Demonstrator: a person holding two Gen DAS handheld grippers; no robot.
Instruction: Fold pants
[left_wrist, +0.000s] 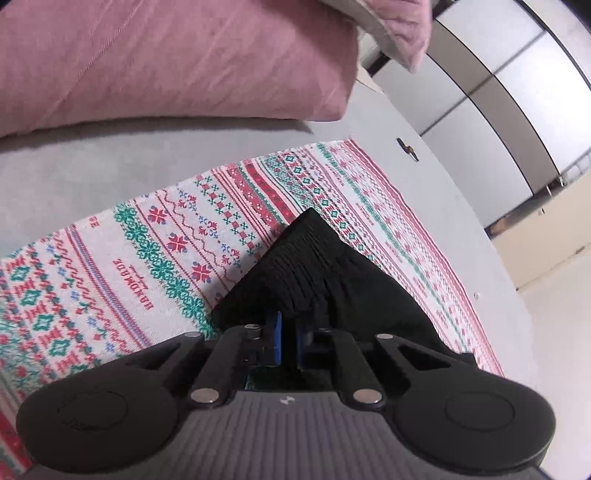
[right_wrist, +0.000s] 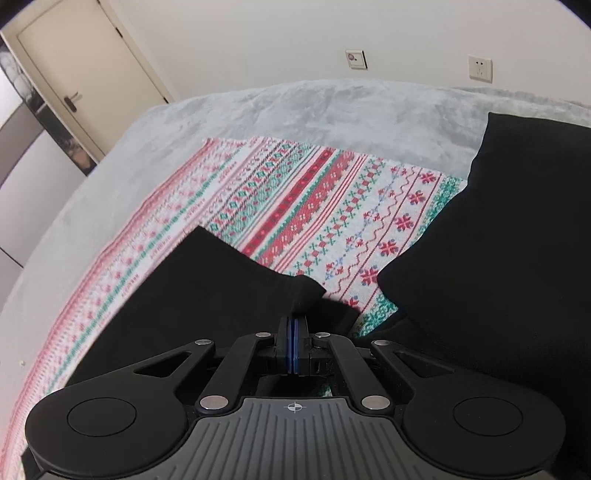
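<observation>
Both tool tips buried in pants (left_wrist: 314, 266)

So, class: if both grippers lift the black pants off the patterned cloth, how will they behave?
The pants look soft, so they would probably droop between the left gripper and right gripper. The gathered waistband may stretch. On the woven cloth they probably drag rather than slide.

Pink pillow (left_wrist: 177, 62), patterned cloth (right_wrist: 332, 206), grey bedspread (right_wrist: 332, 110), door (right_wrist: 85, 66).
</observation>
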